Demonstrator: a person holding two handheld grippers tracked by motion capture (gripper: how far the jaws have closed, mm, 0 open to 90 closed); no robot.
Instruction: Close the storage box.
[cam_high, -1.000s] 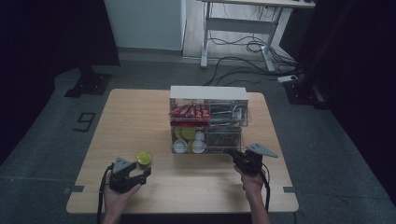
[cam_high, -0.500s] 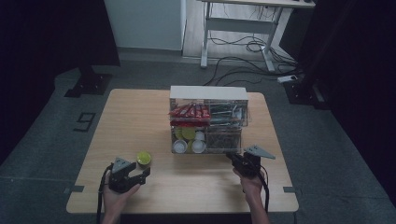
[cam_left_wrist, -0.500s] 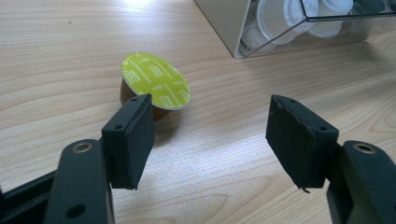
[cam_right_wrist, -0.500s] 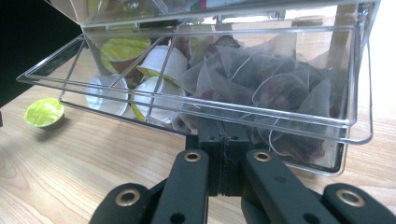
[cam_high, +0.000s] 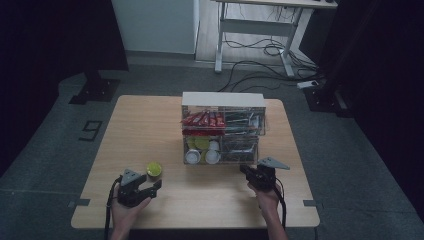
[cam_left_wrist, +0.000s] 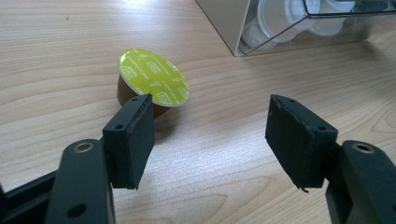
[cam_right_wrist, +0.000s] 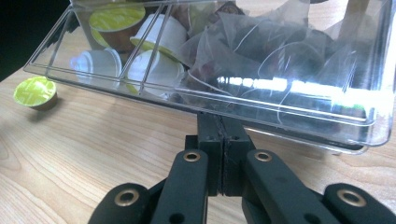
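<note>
In the high view, a clear organizer (cam_high: 222, 100) is being carried at the middle of the desk (cam_high: 150, 125). The right gripper (cam_high: 243, 170) is being held just before its lower clear drawer (cam_high: 220, 155). Compared with a second ago, this gripper is being seen a little closer to the near edge, so the drawer is probably being pulled open. The left gripper (cam_high: 152, 189) is being kept near the near-left corner, as before, just beside a yellow-lidded capsule (cam_high: 153, 170).

In the left gripper view, the jaws are being held wide with nothing between them. The capsule (cam_left_wrist: 152, 79) is being seen upright on the desk, just beyond the tip of one jaw.

In the right gripper view, the jaws are being pressed together on the front lip of the drawer (cam_right_wrist: 233, 70), in which capsules and sachets are being stored. The capsule (cam_right_wrist: 35, 91) is probably being kept ready for this drawer.
</note>
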